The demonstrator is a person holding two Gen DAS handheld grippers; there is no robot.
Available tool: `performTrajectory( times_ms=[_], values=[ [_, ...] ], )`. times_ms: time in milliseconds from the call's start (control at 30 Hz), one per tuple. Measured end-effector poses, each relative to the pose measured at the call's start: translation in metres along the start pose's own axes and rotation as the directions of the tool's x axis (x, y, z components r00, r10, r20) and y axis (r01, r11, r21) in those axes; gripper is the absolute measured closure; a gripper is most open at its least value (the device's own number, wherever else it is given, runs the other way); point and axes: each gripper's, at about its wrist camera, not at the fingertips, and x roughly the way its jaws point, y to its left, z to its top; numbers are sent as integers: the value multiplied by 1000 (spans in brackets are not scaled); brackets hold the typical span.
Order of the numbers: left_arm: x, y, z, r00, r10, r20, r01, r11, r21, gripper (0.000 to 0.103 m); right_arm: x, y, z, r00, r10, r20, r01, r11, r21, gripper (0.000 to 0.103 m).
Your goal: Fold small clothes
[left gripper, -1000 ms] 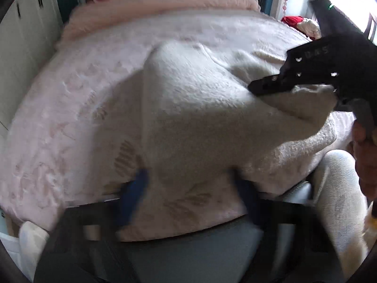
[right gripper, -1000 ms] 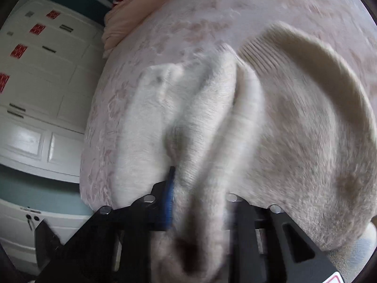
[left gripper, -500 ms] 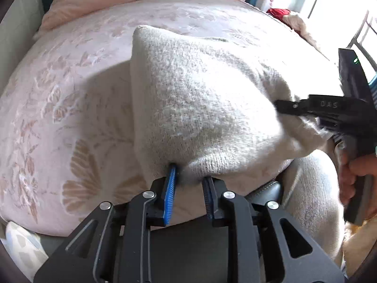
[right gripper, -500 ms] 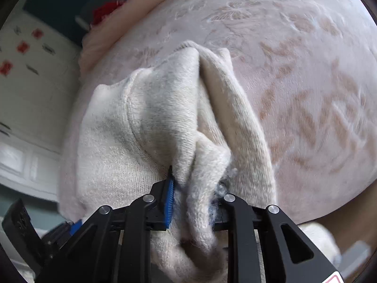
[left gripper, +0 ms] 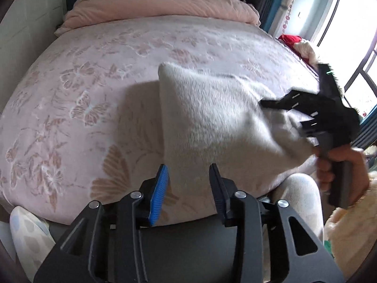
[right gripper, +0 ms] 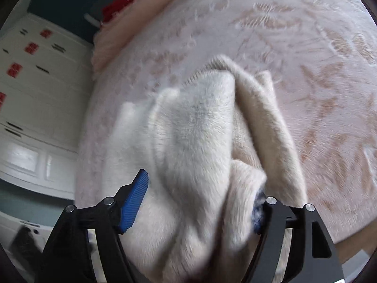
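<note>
A cream knitted sweater [left gripper: 212,122] lies on the pink flowered bedspread [left gripper: 94,82], near the bed's front edge. In the left wrist view my left gripper [left gripper: 189,179] hovers over the sweater's near hem. Its jaws are opening; the hem lies between them and the blue pad [left gripper: 161,188] stands off the cloth. My right gripper [left gripper: 282,115] is at the sweater's right side, held by a hand [left gripper: 348,165]. The right wrist view, blurred, shows the right gripper [right gripper: 200,188] with jaws opening around a bunched fold of the sweater [right gripper: 195,129]. Its left pad [right gripper: 134,198] is clear of the knit.
A folded pink quilt [left gripper: 160,4] lies across the bed's head. White wardrobe doors [right gripper: 35,94] stand to the left and a bright window [left gripper: 353,23] to the right. A red item [left gripper: 289,39] sits at the far right edge. The person's leg [left gripper: 304,200] is against the bed's front.
The left gripper was shut on the sweater's hem half a second ago; it has let go and lifted back. The right gripper's jaws have spread around the bunched fold, and the sweater has sunk onto the bed.
</note>
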Motion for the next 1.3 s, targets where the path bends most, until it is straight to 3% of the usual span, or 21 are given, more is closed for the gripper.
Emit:
performTrajectory(
  times_ms=[33,133,200,267,300,333,367,433,500,600,667,733,767,833,867,967,1100,1167,1233,1300],
  values=[
    [-4,-1,0,1000,2,7,-2,1000,-1,65,-8,7,2,1000,-3,26,4,1000,-27,83],
    [-12,0,4,1000,6,22,-6,1000,-5,59,-64,22,4,978,57,201,-42,996,-80,88],
    [-13,1,4,1000,5,29,-4,1000,-8,58,-80,19,3,968,25,249,-2,995,-96,88],
    [-7,1,4,1000,16,17,-16,1000,-7,58,-63,1,1,975,-77,208,96,992,-84,86],
    [-4,1,3,1000,17,6,-17,1000,-9,58,-34,-18,0,982,-160,102,169,982,-84,85],
    [2,1,2,1000,16,-9,-16,1000,-13,58,-21,-29,-7,982,-185,44,188,979,-73,83],
    [7,0,2,1000,13,-28,-13,1000,-16,58,-22,-39,-13,988,-147,44,149,988,-33,79],
    [10,-3,3,999,15,-40,-15,1000,-15,58,-47,-37,-16,988,-98,123,99,995,-5,77],
    [6,-5,5,999,20,-25,-20,1000,-5,57,-83,-26,-24,970,-95,224,100,995,-12,74],
    [1,-7,14,1000,1,-5,-1,1000,-24,53,-115,-6,-36,958,-39,283,57,997,-55,74],
    [3,-9,22,1000,-17,0,17,999,-49,48,-115,9,-47,965,-23,262,55,992,-116,78],
    [8,-15,29,999,-33,-5,32,997,-63,48,-102,17,-64,981,-24,193,58,984,-168,80],
    [12,-19,31,999,-41,-10,40,997,-60,48,-92,16,-71,986,-49,160,79,979,-188,85],
    [24,-31,32,999,-31,-16,30,999,-17,48,-57,-4,-83,968,-226,110,245,947,-207,94],
    [37,-38,30,999,14,-41,-13,999,30,48,-46,-14,-84,958,-268,101,283,938,-197,95],
    [71,-37,21,988,80,-132,-74,996,43,47,-54,-42,-82,980,-174,100,181,981,-65,95],
    [79,-37,17,985,113,-134,-106,993,55,42,-56,-32,-77,972,-220,85,230,965,-123,93],
    [82,-39,16,983,125,-135,-116,991,70,40,-45,-33,-76,966,-249,61,256,957,-136,82],
    [85,-37,15,982,125,-141,-117,991,65,38,-54,-27,-72,971,-233,58,238,965,-108,80],
    [82,-35,15,983,119,-142,-113,992,53,38,-71,-14,-63,975,-191,113,202,975,-95,80]
  ],
)
